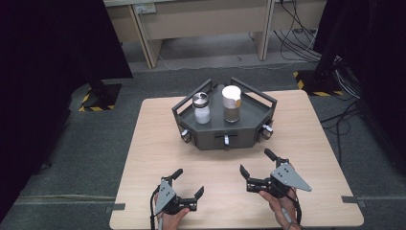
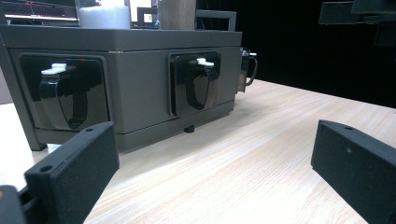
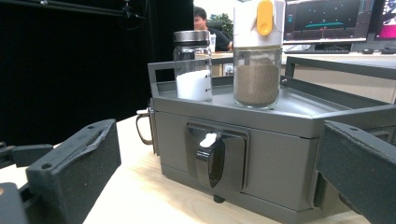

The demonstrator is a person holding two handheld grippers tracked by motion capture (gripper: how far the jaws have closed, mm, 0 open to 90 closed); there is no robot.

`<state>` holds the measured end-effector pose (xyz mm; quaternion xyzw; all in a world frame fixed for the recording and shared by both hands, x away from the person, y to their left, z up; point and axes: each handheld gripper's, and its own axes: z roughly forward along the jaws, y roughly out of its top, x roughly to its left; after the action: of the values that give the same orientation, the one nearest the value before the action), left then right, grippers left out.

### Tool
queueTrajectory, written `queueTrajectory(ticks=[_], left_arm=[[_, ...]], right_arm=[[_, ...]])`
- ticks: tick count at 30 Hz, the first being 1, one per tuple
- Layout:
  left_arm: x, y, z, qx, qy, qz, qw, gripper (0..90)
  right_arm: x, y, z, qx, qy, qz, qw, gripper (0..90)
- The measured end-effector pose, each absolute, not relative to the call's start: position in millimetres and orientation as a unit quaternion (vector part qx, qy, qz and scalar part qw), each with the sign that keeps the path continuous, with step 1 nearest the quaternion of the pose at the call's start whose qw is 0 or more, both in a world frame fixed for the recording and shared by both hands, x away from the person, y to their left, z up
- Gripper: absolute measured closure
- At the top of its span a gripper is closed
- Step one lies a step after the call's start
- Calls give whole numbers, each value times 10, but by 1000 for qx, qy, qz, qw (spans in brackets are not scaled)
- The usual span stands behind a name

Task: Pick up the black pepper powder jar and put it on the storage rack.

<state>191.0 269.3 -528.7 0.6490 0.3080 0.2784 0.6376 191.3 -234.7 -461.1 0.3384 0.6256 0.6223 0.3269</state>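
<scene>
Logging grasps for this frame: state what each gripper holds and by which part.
Nothing is held. The left gripper and the right gripper both stand open above the table, short of the grey rack with its two jars.

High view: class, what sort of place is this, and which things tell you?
Probably a lab or test workshop: black curtains, loose cables on the floor, hazard-striped stand feet, and computer monitors behind the grey rack.
</scene>
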Motion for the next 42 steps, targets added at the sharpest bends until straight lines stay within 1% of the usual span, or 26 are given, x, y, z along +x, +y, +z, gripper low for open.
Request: queueTrajectory(ticks=[13, 25, 33, 42], left_arm=[[1921, 2697, -5285, 648, 310, 279, 637, 2], [1926, 2712, -5286, 645, 316, 282, 636, 3], [1910, 2712, -5284, 644, 316, 284, 636, 3], [1889, 2707, -5276, 645, 311, 288, 636, 3]], right_arm=[[1849, -2362, -4752, 331, 633, 618, 326, 4], [1805, -2404, -4893, 338, 646, 607, 317, 3], [1798, -2394, -4899, 338, 647, 607, 315, 4], [1761, -2419, -4870, 339, 639, 608, 326, 3]])
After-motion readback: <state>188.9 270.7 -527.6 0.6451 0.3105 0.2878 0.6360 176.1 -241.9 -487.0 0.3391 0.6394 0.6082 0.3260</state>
